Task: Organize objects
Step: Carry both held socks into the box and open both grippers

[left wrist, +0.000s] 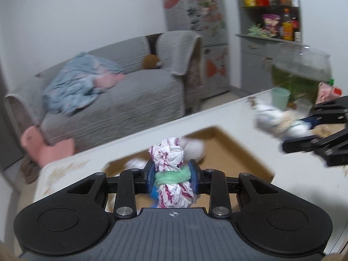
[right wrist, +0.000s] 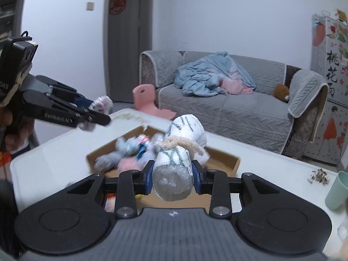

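Observation:
My left gripper (left wrist: 173,179) is shut on a white-and-maroon cloth bundle (left wrist: 171,154) tied with a green fuzzy band, held above a shallow cardboard tray (left wrist: 237,150) on the white table. My right gripper (right wrist: 173,179) is shut on a white bundle (right wrist: 184,134) with grey-green marks, tied with a beige cord, held above the same tray (right wrist: 226,161). The tray holds several soft bundles (right wrist: 128,150), blurred. Each gripper shows in the other view: the right one (left wrist: 304,130) at the right, the left one (right wrist: 95,113) at the left.
A mint cup (right wrist: 337,190) and a small scrap pile (right wrist: 319,177) sit on the table (right wrist: 54,158) at the right. A clear container (left wrist: 302,65) stands at the table's far end. A grey sofa (right wrist: 235,106) and pink stool (right wrist: 148,100) stand beyond.

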`<move>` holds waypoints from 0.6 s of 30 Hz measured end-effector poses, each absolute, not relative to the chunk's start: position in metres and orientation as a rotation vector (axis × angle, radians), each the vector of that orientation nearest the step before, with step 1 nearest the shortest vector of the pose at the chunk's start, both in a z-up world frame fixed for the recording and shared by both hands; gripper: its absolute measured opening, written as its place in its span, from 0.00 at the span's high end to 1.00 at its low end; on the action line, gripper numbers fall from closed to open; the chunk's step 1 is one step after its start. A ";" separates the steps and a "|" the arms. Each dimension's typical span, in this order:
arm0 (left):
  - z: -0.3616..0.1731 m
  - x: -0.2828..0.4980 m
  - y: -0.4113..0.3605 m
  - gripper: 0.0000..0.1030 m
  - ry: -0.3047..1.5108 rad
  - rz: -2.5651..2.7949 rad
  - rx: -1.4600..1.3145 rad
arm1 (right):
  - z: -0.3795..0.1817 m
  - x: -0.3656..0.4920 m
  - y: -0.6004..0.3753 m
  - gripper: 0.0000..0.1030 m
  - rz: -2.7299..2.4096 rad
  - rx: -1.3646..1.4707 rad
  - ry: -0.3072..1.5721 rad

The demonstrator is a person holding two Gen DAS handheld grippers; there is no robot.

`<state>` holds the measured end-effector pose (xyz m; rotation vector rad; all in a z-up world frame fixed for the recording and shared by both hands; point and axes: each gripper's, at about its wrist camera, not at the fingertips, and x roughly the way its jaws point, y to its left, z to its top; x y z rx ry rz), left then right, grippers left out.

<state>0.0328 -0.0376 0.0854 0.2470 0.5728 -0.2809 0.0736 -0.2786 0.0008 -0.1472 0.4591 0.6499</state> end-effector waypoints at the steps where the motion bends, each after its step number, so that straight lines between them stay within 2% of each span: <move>1: 0.087 0.046 -0.049 0.63 0.578 -0.305 0.244 | 0.002 0.085 -0.281 0.69 0.641 -0.130 0.469; 7: 0.072 0.126 -0.099 0.63 0.654 -0.425 0.182 | -0.005 0.131 -0.282 0.69 0.583 -0.119 0.503; 18: -0.022 0.217 -0.143 0.63 0.780 -0.499 0.139 | -0.022 0.169 -0.305 0.69 0.505 -0.104 0.556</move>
